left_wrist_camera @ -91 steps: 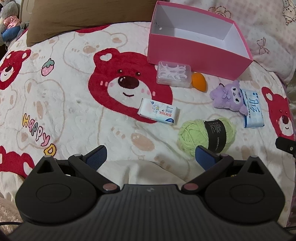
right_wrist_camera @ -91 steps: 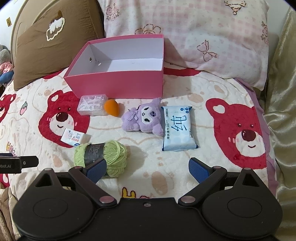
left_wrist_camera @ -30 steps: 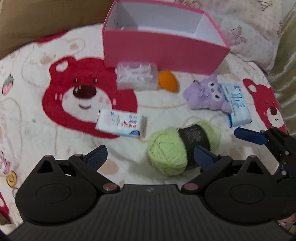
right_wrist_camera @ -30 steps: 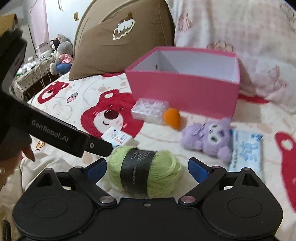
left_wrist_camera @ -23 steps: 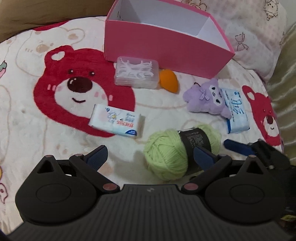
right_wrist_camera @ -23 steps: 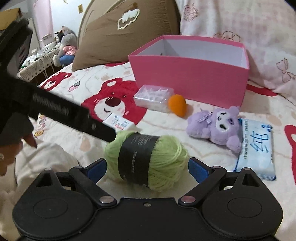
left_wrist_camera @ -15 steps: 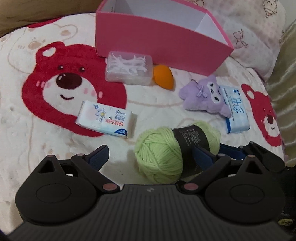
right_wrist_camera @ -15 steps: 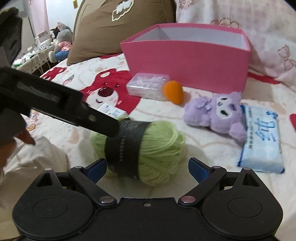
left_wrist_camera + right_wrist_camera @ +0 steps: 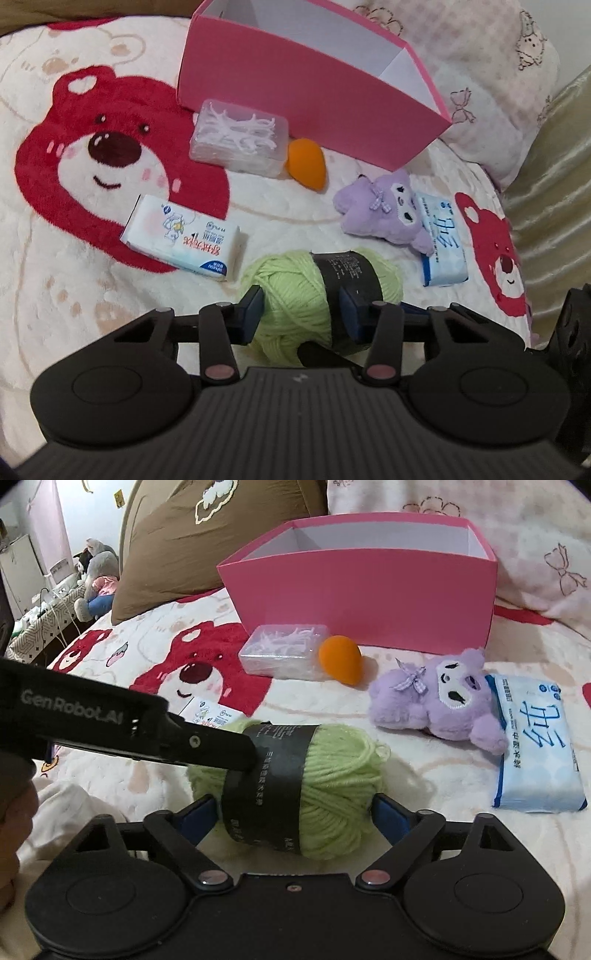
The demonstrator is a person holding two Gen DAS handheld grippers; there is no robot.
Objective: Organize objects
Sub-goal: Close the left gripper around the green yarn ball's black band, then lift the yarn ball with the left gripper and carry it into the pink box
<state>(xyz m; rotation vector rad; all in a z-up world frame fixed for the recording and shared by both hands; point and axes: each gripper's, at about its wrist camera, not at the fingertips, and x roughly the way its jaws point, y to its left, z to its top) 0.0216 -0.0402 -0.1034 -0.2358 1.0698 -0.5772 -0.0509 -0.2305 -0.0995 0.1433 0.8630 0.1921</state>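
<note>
A green yarn ball (image 9: pixel 295 295) with a black paper band lies on the bear-print blanket. My left gripper (image 9: pixel 301 308) is shut on the yarn ball's left half. My right gripper (image 9: pixel 293 812) is open, with the same yarn ball (image 9: pixel 325 782) between its fingers; whether the pads touch it is unclear. The left gripper's arm (image 9: pixel 110 723) crosses the right wrist view from the left. An empty pink box (image 9: pixel 303 85) (image 9: pixel 362 605) stands behind the loose items.
Loose on the blanket are a clear box of floss picks (image 9: pixel 240 136), an orange sponge (image 9: pixel 306 168), a purple plush (image 9: pixel 384 210), a blue wipes pack (image 9: pixel 443 243) and a white tissue pack (image 9: pixel 184 240). Pillows (image 9: pixel 192 539) lie behind the box.
Both grippers have moved in on the yarn ball. The left gripper's fingers have closed onto it. The right gripper's fingers have come in around the ball.
</note>
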